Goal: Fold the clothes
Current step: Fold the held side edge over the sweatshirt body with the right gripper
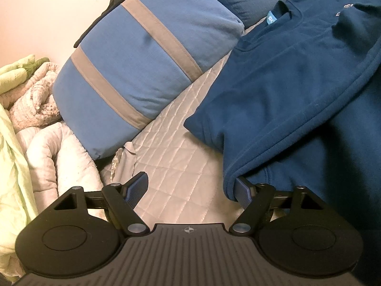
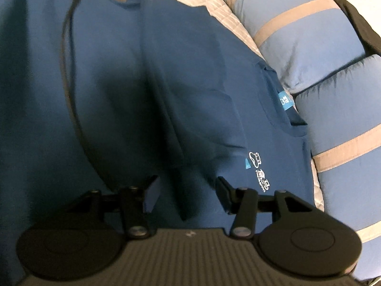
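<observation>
A dark blue T-shirt [image 1: 297, 83] lies front up on the quilted grey bedspread [image 1: 181, 143], collar toward the pillows, with a sleeve folded across its body. My left gripper [image 1: 190, 183] is open at the shirt's left side; its right finger [image 1: 243, 188] sits under the edge of the sleeve cuff, its left finger over bare quilt. In the right wrist view the T-shirt [image 2: 202, 90] fills the frame, with a white chest logo [image 2: 259, 169] and a folded ridge running down the middle. My right gripper [image 2: 185, 190] is open just above the shirt, straddling that ridge.
Two blue pillows with grey stripes [image 1: 142, 66] [image 2: 309, 45] lie beyond the shirt's collar. A heap of rumpled blankets and a pale green cloth [image 1: 28, 124] sits at the left. A thin black cable [image 2: 69, 76] crosses the shirt.
</observation>
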The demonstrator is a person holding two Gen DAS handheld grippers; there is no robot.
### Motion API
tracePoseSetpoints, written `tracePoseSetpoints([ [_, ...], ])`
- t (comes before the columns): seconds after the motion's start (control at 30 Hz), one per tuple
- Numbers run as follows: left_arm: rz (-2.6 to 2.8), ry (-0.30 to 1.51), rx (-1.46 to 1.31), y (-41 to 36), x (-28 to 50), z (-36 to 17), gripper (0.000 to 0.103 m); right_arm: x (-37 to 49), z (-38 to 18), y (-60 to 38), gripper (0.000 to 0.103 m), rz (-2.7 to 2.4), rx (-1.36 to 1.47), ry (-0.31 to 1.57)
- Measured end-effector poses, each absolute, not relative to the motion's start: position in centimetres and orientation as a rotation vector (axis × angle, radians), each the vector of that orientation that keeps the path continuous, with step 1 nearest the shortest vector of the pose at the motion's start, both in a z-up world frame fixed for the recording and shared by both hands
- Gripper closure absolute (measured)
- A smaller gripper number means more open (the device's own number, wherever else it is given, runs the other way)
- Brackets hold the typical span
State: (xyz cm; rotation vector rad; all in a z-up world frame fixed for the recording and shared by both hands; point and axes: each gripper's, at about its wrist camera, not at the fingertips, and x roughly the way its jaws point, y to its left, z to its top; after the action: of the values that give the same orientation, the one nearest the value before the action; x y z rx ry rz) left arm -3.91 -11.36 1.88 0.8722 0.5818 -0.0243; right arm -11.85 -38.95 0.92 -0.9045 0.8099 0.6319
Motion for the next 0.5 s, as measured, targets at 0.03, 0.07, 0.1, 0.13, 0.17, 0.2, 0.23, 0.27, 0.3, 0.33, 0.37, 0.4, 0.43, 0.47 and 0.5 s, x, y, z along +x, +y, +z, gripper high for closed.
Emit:
tracePoseSetpoints([
  [0.03,-0.030,0.581,0.875,-11.3,-3.9,1.9,0.026,-11.4,0.6,-38.9,0.087,0.632,-0.907,0.828],
  [0.07,-0.036,0.581,0.878,-11.2,-3.9,1.9,0.026,-11.3,0.6,-38.9,0.090,0.632,-0.915,0.839],
  [0.1,-0.043,0.579,0.884,-11.1,-4.0,1.8,0.026,-11.3,0.7,-38.8,0.092,0.632,-0.926,0.847],
  [0.13,-0.050,0.576,0.894,-11.0,-4.0,1.8,0.026,-11.4,1.1,-38.7,0.095,0.629,-0.942,0.858],
  [0.17,-0.057,0.573,0.904,-11.0,-4.0,1.8,0.026,-11.6,1.5,-38.7,0.095,0.626,-0.954,0.859],
  [0.2,-0.066,0.569,0.916,-11.0,-4.0,1.7,0.026,-11.8,2.0,-38.7,0.095,0.623,-0.965,0.858],
  [0.23,-0.078,0.563,0.932,-11.0,-4.1,1.7,0.026,-12.1,2.4,-38.8,0.095,0.624,-0.976,0.863],
  [0.27,-0.090,0.557,0.949,-11.0,-4.1,1.7,0.026,-12.4,2.6,-38.9,0.095,0.626,-0.988,0.869],
  [0.3,-0.101,0.551,0.970,-11.1,-4.2,1.6,0.026,-12.7,2.7,-39.0,0.095,0.627,-0.999,0.875],
  [0.33,-0.112,0.545,1.000,-11.2,-4.3,1.4,0.026,-12.8,2.8,-39.1,0.096,0.630,-1.005,0.883],
  [0.37,-0.123,0.540,1.030,-11.4,-4.4,1.2,0.026,-13.1,2.8,-39.1,0.096,0.639,-1.004,0.895],
  [0.4,-0.132,0.535,1.057,-11.5,-4.5,1.0,0.026,-13.4,2.8,-39.1,0.096,0.644,-1.004,0.901],
  [0.43,-0.140,0.532,1.081,-11.7,-4.7,0.8,0.026,-13.6,2.6,-39.1,0.096,0.648,-1.006,0.906],
  [0.47,-0.148,0.528,1.105,-11.8,-4.9,0.6,0.026,-13.7,2.5,-39.0,0.096,0.651,-1.010,0.914],
  [0.5,-0.154,0.525,1.122,-11.9,-5.1,0.5,0.026,-13.9,2.3,-38.9,0.096,0.659,-1.014,0.922],
])
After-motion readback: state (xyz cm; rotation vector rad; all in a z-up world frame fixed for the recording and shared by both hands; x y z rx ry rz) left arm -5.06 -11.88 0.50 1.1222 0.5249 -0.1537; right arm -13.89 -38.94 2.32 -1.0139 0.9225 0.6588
